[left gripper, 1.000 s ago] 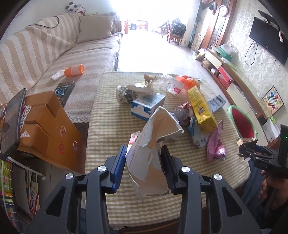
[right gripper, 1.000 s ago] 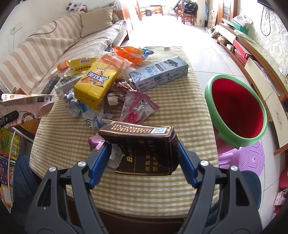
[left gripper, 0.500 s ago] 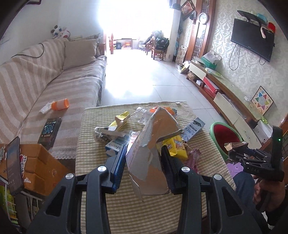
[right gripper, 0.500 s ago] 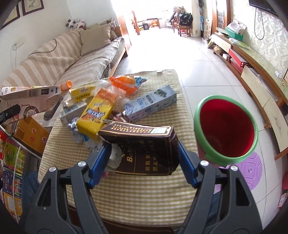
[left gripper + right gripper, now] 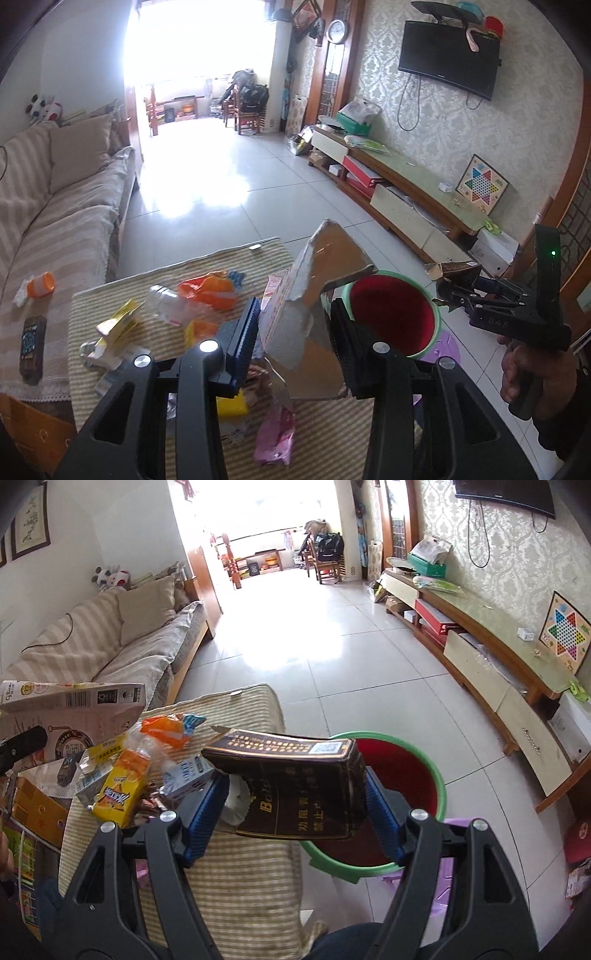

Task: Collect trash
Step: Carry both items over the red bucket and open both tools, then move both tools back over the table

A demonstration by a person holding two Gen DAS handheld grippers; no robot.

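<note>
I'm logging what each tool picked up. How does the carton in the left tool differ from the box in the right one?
The grey carton is torn open and crumpled, its bare inner side showing; the dark brown box keeps its boxy shape, though one end gapes. The grey carton stands tall between narrow-set jaws; the dark brown box lies broadside across wider jaws. Both are clamped, near the red bin.

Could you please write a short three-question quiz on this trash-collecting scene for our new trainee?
1. True or false: the left gripper is empty.
2. What does the right gripper hold? A) orange bottle B) dark brown box C) pink wrapper
3. What colour is the inside of the green-rimmed bin?

Key:
1. False; it grips a torn cardboard carton.
2. B.
3. Red.
</note>
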